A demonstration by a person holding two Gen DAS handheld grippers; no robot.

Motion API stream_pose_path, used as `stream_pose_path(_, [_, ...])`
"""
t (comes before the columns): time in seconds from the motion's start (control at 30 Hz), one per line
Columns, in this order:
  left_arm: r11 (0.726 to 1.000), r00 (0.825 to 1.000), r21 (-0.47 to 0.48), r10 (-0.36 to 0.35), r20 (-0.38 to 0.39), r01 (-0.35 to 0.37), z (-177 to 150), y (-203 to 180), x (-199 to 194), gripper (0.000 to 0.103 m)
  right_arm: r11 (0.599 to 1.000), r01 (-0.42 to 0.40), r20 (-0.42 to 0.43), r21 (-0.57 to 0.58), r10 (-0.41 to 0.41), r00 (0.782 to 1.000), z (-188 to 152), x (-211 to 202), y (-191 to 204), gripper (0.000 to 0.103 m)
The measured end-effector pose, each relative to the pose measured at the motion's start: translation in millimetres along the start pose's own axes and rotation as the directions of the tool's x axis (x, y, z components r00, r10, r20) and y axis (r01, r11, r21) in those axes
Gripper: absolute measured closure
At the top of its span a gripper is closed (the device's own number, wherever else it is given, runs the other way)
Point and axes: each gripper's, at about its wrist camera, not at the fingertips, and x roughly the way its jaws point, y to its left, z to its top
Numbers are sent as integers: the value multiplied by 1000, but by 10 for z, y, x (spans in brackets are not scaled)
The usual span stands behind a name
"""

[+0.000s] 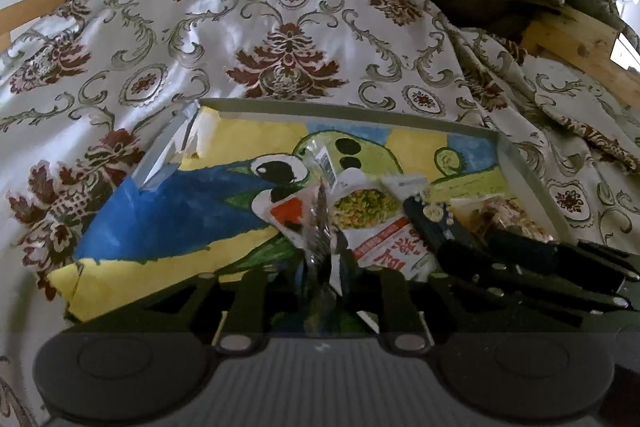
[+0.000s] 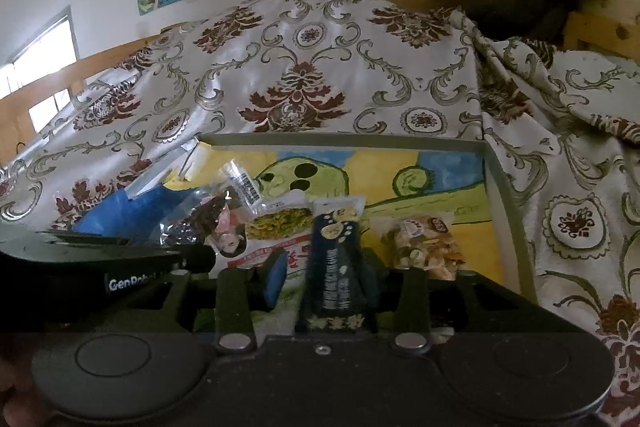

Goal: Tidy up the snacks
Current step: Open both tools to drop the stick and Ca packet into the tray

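On the left, my left gripper (image 1: pixel 326 267) has its jaws narrow around a clear crinkly packet (image 1: pixel 318 227) that stands on edge between them. They look about to let go, but I can't tell whether the pads are pressing it or just flanking it. It sits low inside the tray (image 1: pixel 352 105), the shallow box lined with a painted parrot picture, lying on the flowered cloth (image 1: pixel 280 27) over the bed.

Just right of that packet lies the white pouch of green peas (image 1: pixel 368 207), flat on the tray floor. Moving right again, my right gripper (image 2: pixel 334 267) has the dark blue snack packet (image 2: pixel 338 251) standing upright between its jaws. They are partly apart; the right pad seems against the packet and the blue left pad stands a little off it, so I judge the grip loosening rather than firm.

At the far right of the row is the clear bag of pale crunchy bits (image 2: pixel 426 243), near the tray's right wall.

I reckon this is the setting-down step: both packets going into the row. Next I'd want both jaws opened wider, then drawn straight back so neither packet tips onto its neighbours.
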Motion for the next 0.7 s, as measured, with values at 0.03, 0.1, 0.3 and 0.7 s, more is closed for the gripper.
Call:
stream_pose_path(0.03, [1000, 1000, -5, 2, -3, -2, -3, 9, -16, 71, 1000, 2, 4, 1, -2, 1000, 6, -17, -5, 52])
stream_pose_path(0.1, [1000, 1000, -21, 5, 4, -5, -5, 34, -76, 59, 1000, 7, 17, 6, -7, 1000, 27, -69, -19, 45])
stream_pose_path(0.3, [998, 998, -67, 14, 59, -10, 28, 129, -387, 36, 1000, 18, 84, 25, -20, 996, 151, -320, -61, 23])
stream_pose_path(0.7, [990, 960, -137, 77, 271, -41, 42, 222, -1414, 1, 997, 37, 251, 62, -52, 967, 321, -1164, -81, 1])
